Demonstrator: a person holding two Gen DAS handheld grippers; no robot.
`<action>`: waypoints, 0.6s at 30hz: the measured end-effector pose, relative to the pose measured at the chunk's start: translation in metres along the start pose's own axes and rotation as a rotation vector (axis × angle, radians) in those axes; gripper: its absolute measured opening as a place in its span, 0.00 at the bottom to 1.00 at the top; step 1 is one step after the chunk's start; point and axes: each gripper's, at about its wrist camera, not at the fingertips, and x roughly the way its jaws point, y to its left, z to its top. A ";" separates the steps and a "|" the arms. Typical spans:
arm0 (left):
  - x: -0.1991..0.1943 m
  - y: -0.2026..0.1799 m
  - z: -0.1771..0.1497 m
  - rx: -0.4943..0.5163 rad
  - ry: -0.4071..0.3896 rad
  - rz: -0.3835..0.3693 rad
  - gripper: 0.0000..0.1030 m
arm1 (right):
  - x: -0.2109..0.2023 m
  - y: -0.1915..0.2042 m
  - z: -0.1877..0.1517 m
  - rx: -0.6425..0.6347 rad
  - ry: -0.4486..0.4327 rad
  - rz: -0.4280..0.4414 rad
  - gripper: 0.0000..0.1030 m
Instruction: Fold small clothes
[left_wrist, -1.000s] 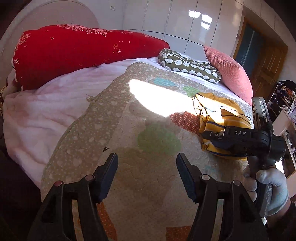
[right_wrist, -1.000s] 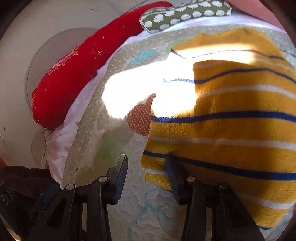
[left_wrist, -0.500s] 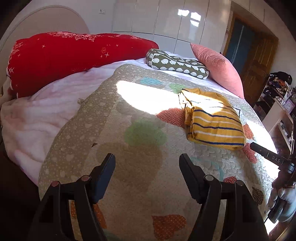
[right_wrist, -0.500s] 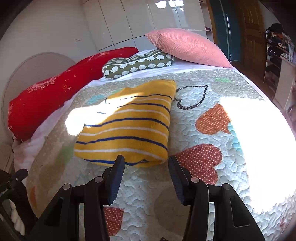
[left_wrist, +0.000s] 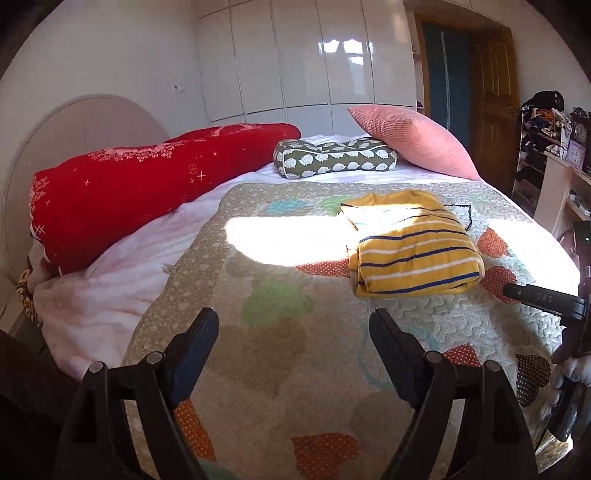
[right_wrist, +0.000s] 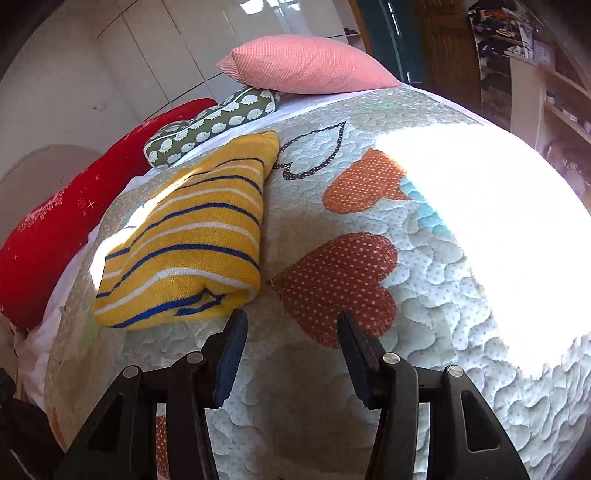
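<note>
A: Where's the garment?

B: The striped top (left_wrist: 413, 247) lies folded into a thick packet on the quilt (left_wrist: 295, 362), at about two o'clock from the left gripper (left_wrist: 293, 334) and well apart from it. From the right gripper (right_wrist: 291, 343) it sits at eleven o'clock, its near folded edge just past the left-hand fingertip.

A: And the jaws?

B: The left pair is opening and already stands wide, with only quilt between the fingers. The right pair is about half open, also with nothing in it. Neither touches the cloth.

A: Why hang back like that?

B: My guess is the fold is finished: the packet is squared, edges tucked under, so both tools clear off rather than disturb it.

A: Anything nearby that matters?

B: The red bolster (left_wrist: 147, 184), the green cushion (left_wrist: 332, 158) and the pink pillow (left_wrist: 410, 140) sit at the head of the bed, from ten to one o'clock, well clear of the top. Sun glare washes out the quilt right of the packet, so I can't rule out something small lying there.
</note>
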 end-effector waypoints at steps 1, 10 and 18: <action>-0.005 -0.003 0.001 0.011 -0.028 0.011 0.87 | -0.010 -0.003 -0.004 0.011 -0.011 0.011 0.53; -0.051 -0.022 0.008 0.024 -0.160 0.021 1.00 | -0.072 0.031 -0.039 -0.086 -0.079 0.027 0.60; -0.060 -0.034 0.008 0.038 -0.097 -0.081 1.00 | -0.092 0.067 -0.061 -0.200 -0.101 -0.065 0.65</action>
